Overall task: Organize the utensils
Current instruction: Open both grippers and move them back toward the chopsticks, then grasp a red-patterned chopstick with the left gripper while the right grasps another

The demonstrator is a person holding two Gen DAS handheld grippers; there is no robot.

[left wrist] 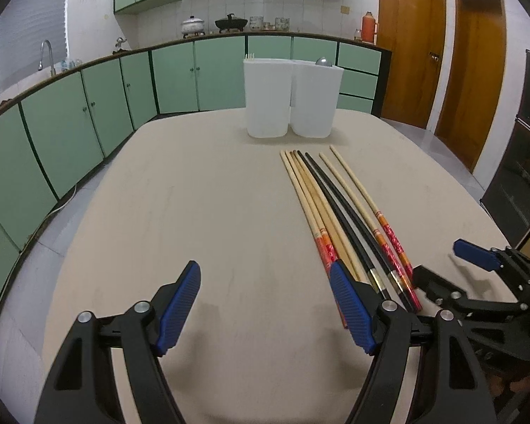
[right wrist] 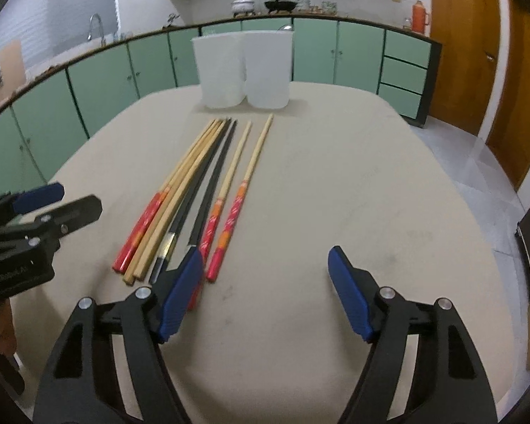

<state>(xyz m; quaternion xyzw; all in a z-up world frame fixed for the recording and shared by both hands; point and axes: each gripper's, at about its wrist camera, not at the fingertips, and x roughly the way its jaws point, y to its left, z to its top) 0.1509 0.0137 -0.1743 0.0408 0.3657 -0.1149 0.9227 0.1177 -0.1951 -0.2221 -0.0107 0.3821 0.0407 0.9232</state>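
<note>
Several chopsticks [left wrist: 335,208] lie side by side on the beige table [left wrist: 194,212]: plain wooden ones, two black ones, and red-handled ones. They also show in the right wrist view [right wrist: 208,183]. Two white plastic holders [left wrist: 289,99] stand together at the table's far side, also seen in the right wrist view [right wrist: 243,70]; a metal spoon [left wrist: 323,61] pokes from the right one. My left gripper [left wrist: 265,304] is open and empty, left of the chopstick handles. My right gripper [right wrist: 265,289] is open and empty, right of the handles.
Green cabinets [left wrist: 88,113] with a counter run along the far and left sides. A sink tap [left wrist: 47,53] is at the left. Wooden doors [left wrist: 477,70] stand at the right. Pots [left wrist: 212,24] and a red thermos [left wrist: 369,26] sit on the counter.
</note>
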